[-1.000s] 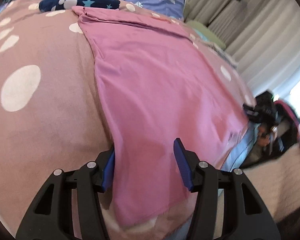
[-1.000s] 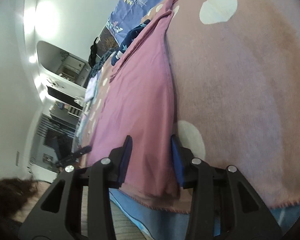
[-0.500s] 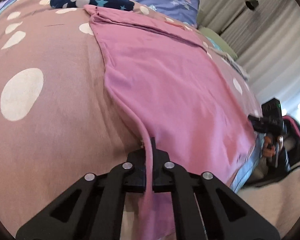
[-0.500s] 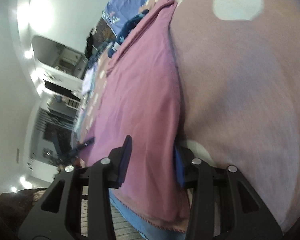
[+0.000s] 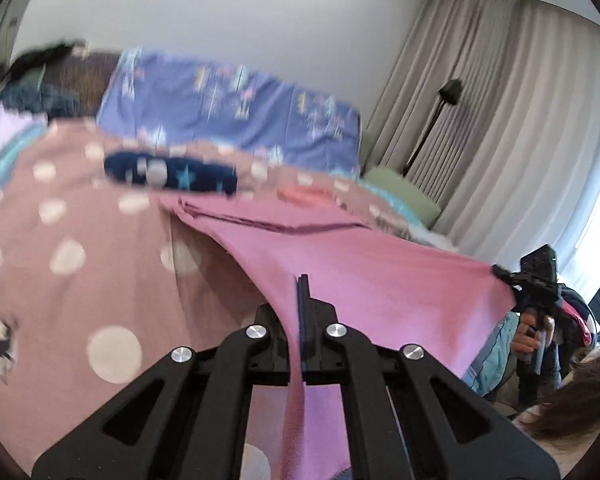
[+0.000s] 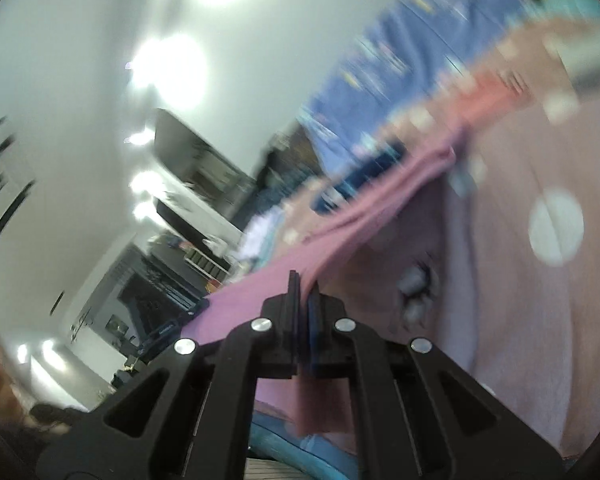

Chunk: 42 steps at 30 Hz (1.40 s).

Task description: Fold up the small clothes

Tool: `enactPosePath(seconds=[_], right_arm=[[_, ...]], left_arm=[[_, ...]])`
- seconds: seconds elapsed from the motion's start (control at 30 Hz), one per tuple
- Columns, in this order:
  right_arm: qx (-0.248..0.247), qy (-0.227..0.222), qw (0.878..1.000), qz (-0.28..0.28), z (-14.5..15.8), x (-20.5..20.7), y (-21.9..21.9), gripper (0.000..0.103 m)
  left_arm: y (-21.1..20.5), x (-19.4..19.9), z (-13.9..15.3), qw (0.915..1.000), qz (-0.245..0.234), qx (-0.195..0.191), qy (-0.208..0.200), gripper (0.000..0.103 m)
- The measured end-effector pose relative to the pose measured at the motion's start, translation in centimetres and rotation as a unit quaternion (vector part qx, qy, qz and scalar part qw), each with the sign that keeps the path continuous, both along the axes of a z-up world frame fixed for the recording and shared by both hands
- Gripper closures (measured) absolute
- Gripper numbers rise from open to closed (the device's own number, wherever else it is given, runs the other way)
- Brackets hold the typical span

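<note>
A pink garment [image 5: 364,272] is lifted off the dotted brown blanket [image 5: 72,280] on the bed, stretched between both grippers. My left gripper [image 5: 302,292] is shut on its near left edge. My right gripper [image 6: 304,292] is shut on its near right edge, and it also shows at the far right of the left wrist view [image 5: 536,284], holding the garment's corner. In the right wrist view the garment [image 6: 364,216] runs away toward the pillows. Its far end still rests on the blanket.
A dark blue star-print garment [image 5: 172,174] and an orange-pink folded piece [image 5: 308,196] lie near the blue pillows [image 5: 228,108]. Folded light clothes [image 5: 0,140] sit at the far left. Curtains [image 5: 500,120] and a lamp stand [image 5: 440,112] are at the right.
Both grippers have closed on the garment's near edge and lifted it off the blanket, raising and tilting their views; one second ago both were open around the edge.
</note>
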State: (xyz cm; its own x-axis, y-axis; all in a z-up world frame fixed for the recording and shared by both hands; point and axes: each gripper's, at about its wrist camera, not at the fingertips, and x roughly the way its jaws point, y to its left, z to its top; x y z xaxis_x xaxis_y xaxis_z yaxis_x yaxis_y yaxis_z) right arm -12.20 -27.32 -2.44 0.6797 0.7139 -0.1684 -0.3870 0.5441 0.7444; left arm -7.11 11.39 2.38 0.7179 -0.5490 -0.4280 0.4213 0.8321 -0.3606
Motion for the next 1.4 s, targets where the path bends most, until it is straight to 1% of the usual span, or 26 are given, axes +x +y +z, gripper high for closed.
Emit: enactPosePath(seconds=[0.07,0.13,0.17,0.2,0.27,0.33,0.37,0.43,0.53,0.6,0.63,0.7,0.73,0.8,0.83,0.87,0.9,0.93,0.97,1.0,1.07,1.13,1.2,1.27,1.33,1.4], right_arm=[[-0.009,-0.051,0.999,-0.003,2.3,-3.1,-0.5,0.1],[-0.047,-0.074,0.996,-0.029,3.6,-6.0,-1.4,0.1],[-0.067,-0.075,0.994,-0.046,3.7,-7.5,-2.1,0.099],[-0.073,-0.067,0.994,-0.055,3.5,-8.0,-2.1,0.099],[-0.069,-0.027,0.995,-0.068,2.0,-7.4,-2.5,0.099],[-0.056,0.016,0.996,-0.072,0.0,-5.4,-2.9,0.099],[-0.045,0.047,0.995,-0.076,-1.4,-3.8,-3.1,0.099],[-0.037,0.084,0.992,-0.085,-3.3,-0.7,-3.4,0.099],[-0.035,0.115,0.988,-0.101,-4.7,3.7,-3.3,0.099],[-0.031,0.125,0.986,-0.108,-5.7,6.5,-3.9,0.099],[-0.035,0.126,0.985,-0.112,-5.5,8.5,-4.0,0.099],[-0.04,0.118,0.986,-0.114,-5.1,11.2,-3.8,0.099],[-0.048,0.111,0.985,-0.119,-4.8,12.9,-3.8,0.097],[-0.063,0.106,0.984,-0.132,-4.8,15.6,-3.7,0.094],[-0.071,0.104,0.982,-0.14,-4.9,16.9,-3.6,0.092],[-0.082,0.104,0.98,-0.148,-5.8,18.6,-3.6,0.078],[-0.094,0.114,0.976,-0.159,-6.6,19.7,-3.6,0.073],[-0.109,0.141,0.968,-0.176,-8.1,21.0,-3.7,0.071],[-0.109,0.156,0.965,-0.178,-8.9,21.6,-3.7,0.071],[-0.1,0.167,0.965,-0.173,-9.9,21.9,-3.9,0.071],[-0.102,0.163,0.966,-0.174,-10.8,21.5,-4.1,0.071],[-0.142,0.149,0.962,-0.181,-10.5,20.5,-3.9,0.069],[-0.203,0.134,0.954,-0.174,-9.8,19.4,-3.3,0.066],[-0.264,0.115,0.946,-0.149,-9.1,18.4,-1.8,0.061],[-0.311,0.101,0.937,-0.125,-8.8,17.6,-0.5,0.056],[-0.368,0.096,0.919,-0.1,-9.3,17.6,1.3,0.048]], left_arm=[[0.0,-2.5,1.5,0.9996,-0.005,0.011,-0.025,0.102],[-0.2,-4.6,2.3,0.9987,-0.013,0.023,-0.043,0.101],[-0.4,-5.6,2.3,0.9983,-0.018,0.024,-0.049,0.098],[-0.5,-5.9,2.1,0.9983,-0.017,0.027,-0.048,0.097],[-1.5,-4.8,0.6,0.9988,-0.014,0.042,-0.019,0.097],[-2.0,-2.7,-1.3,0.9987,-0.014,0.046,0.017,0.097],[-2.3,-1.4,-2.2,0.998,-0.01,0.049,0.038,0.097],[-2.5,0.7,-3.5,0.9968,-0.006,0.055,0.058,0.098],[-2.3,5.2,-4.9,0.9953,0.01,0.048,0.084,0.098],[-2.0,8.1,-5.2,0.9951,0.02,0.036,0.09,0.098],[-1.9,9.9,-5.1,0.9951,0.026,0.035,0.089,0.098],[-2.2,12.3,-4.7,0.9951,0.033,0.041,0.083,0.098],[-2.3,13.5,-4.6,0.9951,0.038,0.046,0.079,0.097],[-2.4,16.7,-5.2,0.994,0.051,0.049,0.084,0.097],[-2.5,18.3,-5.9,0.9926,0.062,0.054,0.089,0.097],[-2.5,19.4,-6.5,0.9913,0.072,0.059,0.093,0.097],[-2.6,20.5,-7.6,0.9894,0.083,0.068,0.099,0.094],[-2.7,21.8,-9.3,0.9855,0.097,0.085,0.11,0.091],[-2.6,22.5,-10.4,0.9822,0.104,0.097,0.123,0.087],[-2.5,23.2,-11.8,0.9783,0.111,0.104,0.141,0.086],[-1.7,23.8,-13.6,0.9744,0.115,0.094,0.169,0.086],[-1.1,23.3,-13.9,0.9746,0.116,0.08,0.174,0.084],[-0.8,22.3,-13.2,0.9771,0.117,0.077,0.16,0.073],[-1.3,20.8,-12.4,0.9812,0.103,0.085,0.139,0.064],[-2.3,19.6,-12.1,0.982,0.084,0.115,0.124,0.059],[-4.0,18.9,-12.6,0.9747,0.067,0.176,0.12,0.05]])
